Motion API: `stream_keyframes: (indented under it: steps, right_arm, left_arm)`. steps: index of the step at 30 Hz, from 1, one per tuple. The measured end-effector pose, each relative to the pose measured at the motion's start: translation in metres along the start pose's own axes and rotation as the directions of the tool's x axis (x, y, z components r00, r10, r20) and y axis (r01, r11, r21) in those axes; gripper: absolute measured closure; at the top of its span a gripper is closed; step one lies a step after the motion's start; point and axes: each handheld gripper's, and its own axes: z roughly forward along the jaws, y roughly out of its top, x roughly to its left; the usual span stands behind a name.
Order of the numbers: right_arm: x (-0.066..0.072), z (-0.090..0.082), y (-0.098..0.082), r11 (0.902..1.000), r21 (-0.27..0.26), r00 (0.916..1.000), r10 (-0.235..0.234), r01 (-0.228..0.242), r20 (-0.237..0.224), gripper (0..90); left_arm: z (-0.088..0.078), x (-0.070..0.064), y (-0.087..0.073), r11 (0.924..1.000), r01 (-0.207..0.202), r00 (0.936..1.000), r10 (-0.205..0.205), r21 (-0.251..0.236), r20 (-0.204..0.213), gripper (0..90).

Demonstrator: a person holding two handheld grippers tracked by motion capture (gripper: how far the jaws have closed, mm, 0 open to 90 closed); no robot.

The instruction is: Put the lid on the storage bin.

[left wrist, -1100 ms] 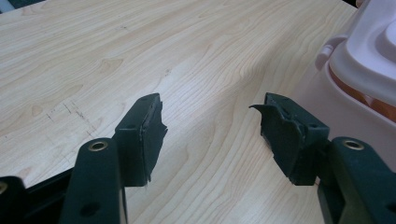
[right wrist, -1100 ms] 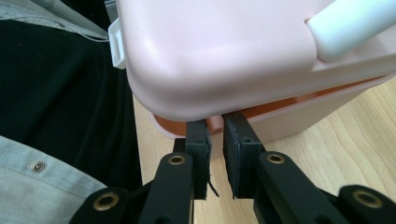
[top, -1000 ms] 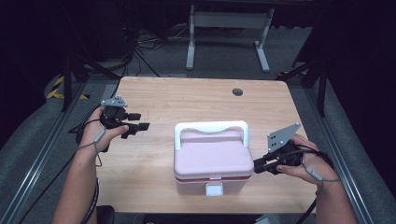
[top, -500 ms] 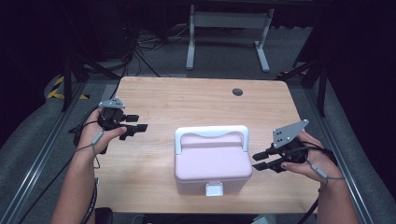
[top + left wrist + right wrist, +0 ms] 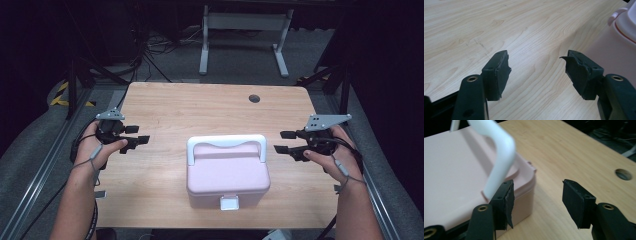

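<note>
A pale pink, round-cornered plastic lunch box (image 5: 227,172) with a smooth matte lid, a white arched handle (image 5: 226,141) and a small white front latch (image 5: 229,202) sits on the light wood-grain table (image 5: 200,107), toward its near edge. At its three o'clock, clear of the box's side, hangs the right gripper (image 5: 281,142): its black, rough-edged padded jaws have just been opening and stand wide, nothing between them. At nine o'clock, well apart, the left gripper (image 5: 138,134) has jaws spread wide and empty, having just opened a little further, over bare wood. A round cable hole (image 5: 254,98) lies at the box's one o'clock. Beyond the far edge stands a grey metal frame (image 5: 243,37) on dark floor.
</note>
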Motion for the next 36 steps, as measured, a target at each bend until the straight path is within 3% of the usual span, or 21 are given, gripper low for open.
stream_keyframes:
  steps: [4,9,20,22,28,32,36]
  right_arm:
    - [-0.012,-0.005,-0.004,0.9982,-0.038,0.9973,0.048,-0.046,0.056,42.0]
    - [-0.028,-0.008,-0.014,0.9973,-0.029,0.9881,0.072,-0.068,0.136,40.4]
    - [-0.058,0.001,-0.040,0.9894,0.022,0.9697,0.136,-0.143,0.203,38.7]
    - [-0.068,0.009,-0.051,0.9818,0.059,0.9600,0.163,-0.180,0.228,37.8]
    - [-0.079,0.022,-0.065,0.9673,0.111,0.9476,0.194,-0.228,0.254,37.0]
    - [-0.085,0.031,-0.074,0.9580,0.136,0.9434,0.212,-0.252,0.255,36.3]
    - [-0.088,0.038,-0.081,0.9510,0.154,0.9407,0.224,-0.268,0.255,36.2]
  left_arm:
    - [0.000,0.003,-0.003,1.0000,0.006,0.9998,-0.006,0.007,-0.019,35.9]
    - [0.002,0.007,-0.006,0.9995,0.015,0.9993,-0.014,0.027,-0.035,35.8]
    - [0.009,0.016,-0.012,0.9975,0.033,0.9984,-0.030,0.062,-0.049,35.3]
    - [0.012,0.019,-0.015,0.9974,0.031,0.9983,-0.028,0.065,-0.051,35.3]
    - [0.018,0.024,-0.018,0.9962,0.036,0.9972,-0.030,0.079,-0.068,35.4]
    - [0.023,0.027,-0.021,0.9944,0.062,0.9966,-0.058,0.085,-0.058,35.4]
    - [0.027,0.027,-0.022,0.9935,0.061,0.9972,-0.056,0.096,-0.050,35.3]
